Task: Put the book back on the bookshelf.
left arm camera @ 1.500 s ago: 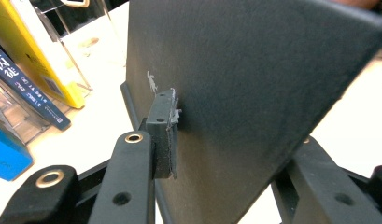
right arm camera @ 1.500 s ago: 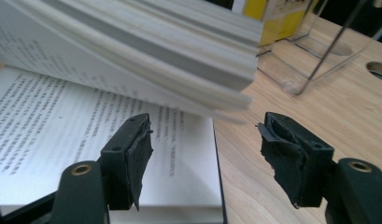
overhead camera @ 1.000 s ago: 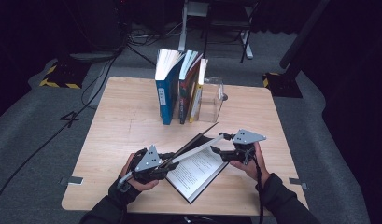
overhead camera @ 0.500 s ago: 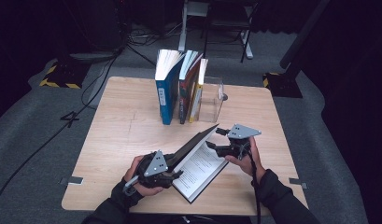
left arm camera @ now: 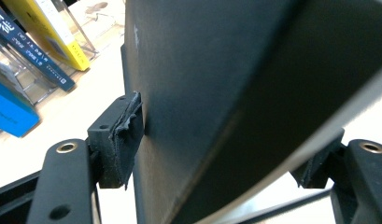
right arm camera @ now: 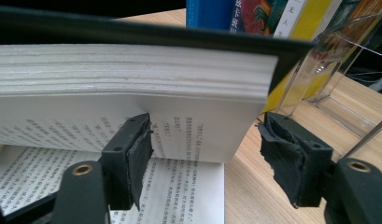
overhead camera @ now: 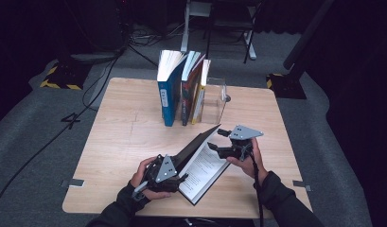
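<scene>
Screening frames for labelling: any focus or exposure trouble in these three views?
High view: wooden table evenly lit, surroundings black. Left gripper view: the black-covered open book sits close and soft, pale tabletop blown out. Right gripper view: printed pages sharp, clear acrylic bookend catches faint glare.

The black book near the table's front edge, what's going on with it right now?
A person is closing the black book with two grippers. The left gripper has just opened its jaws around the raised black cover, one pad against it. The right gripper sits open at the page edges, gripping nothing. Behind, three books stand against a clear bookend on the table.
</scene>
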Motion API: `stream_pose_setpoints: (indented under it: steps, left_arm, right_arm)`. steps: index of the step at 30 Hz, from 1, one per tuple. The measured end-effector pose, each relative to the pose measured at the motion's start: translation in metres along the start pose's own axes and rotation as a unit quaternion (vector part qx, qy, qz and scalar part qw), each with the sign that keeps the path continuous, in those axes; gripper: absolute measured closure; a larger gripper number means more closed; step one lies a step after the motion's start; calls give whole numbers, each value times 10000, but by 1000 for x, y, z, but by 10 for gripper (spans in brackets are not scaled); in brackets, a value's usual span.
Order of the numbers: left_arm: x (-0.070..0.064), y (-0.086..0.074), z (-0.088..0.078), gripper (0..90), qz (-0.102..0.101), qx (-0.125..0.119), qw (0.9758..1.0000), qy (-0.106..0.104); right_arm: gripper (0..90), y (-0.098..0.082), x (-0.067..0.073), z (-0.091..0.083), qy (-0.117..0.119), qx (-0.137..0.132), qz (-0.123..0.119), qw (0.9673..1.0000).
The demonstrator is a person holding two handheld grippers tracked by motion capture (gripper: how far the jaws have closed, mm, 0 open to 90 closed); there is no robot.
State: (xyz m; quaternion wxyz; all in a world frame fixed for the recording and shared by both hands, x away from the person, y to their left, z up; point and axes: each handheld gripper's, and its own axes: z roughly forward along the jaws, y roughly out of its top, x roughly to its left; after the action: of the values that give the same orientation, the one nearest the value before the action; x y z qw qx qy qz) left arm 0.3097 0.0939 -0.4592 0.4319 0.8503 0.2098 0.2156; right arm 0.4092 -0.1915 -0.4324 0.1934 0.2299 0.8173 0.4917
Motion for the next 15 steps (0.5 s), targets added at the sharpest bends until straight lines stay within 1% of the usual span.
stream_pose_setpoints:
  steps: [2,3,4,5,6,7,10,12,13,14,15]
  left_arm:
    - [3,0,-2,400,-58,-85,9999,11]
    - [6,0,-5,472,-120,-199,9997,1]
    - [9,1,-7,549,-119,-232,9997,-8]
    - [11,1,-8,593,-121,-244,9996,-8]
    - [13,2,-9,616,-143,-251,9996,8]
    - [14,2,-9,630,-171,-269,9995,-20]
    - [17,3,-9,639,-34,-264,9995,-148]
    - [18,4,-7,638,-29,-289,9993,-237]
    - [20,5,-6,639,-2,-312,9990,-316]
    - [20,6,-5,641,-5,-317,9989,-351]
    - [21,7,-3,642,4,-344,9985,-422]
  right_arm:
    - [348,0,-1,0,-10,-9,17,10000]
    - [348,-1,-2,0,-13,-10,38,10000]
    - [344,-1,-3,-1,-13,4,61,10000]
    - [339,-2,-4,-1,-7,-5,94,10000]
    - [340,-3,-5,-1,10,-23,119,9999]
    - [341,-3,-6,-1,4,-19,136,9999]
    - [347,-7,-6,-4,38,-55,115,9999]
    - [345,-10,-7,-7,75,-53,87,9999]
    - [343,-12,-8,-10,124,-52,98,9999]
    - [336,-16,-10,-14,178,-39,79,9998]
    - [333,-17,-11,-15,192,-39,77,9998]
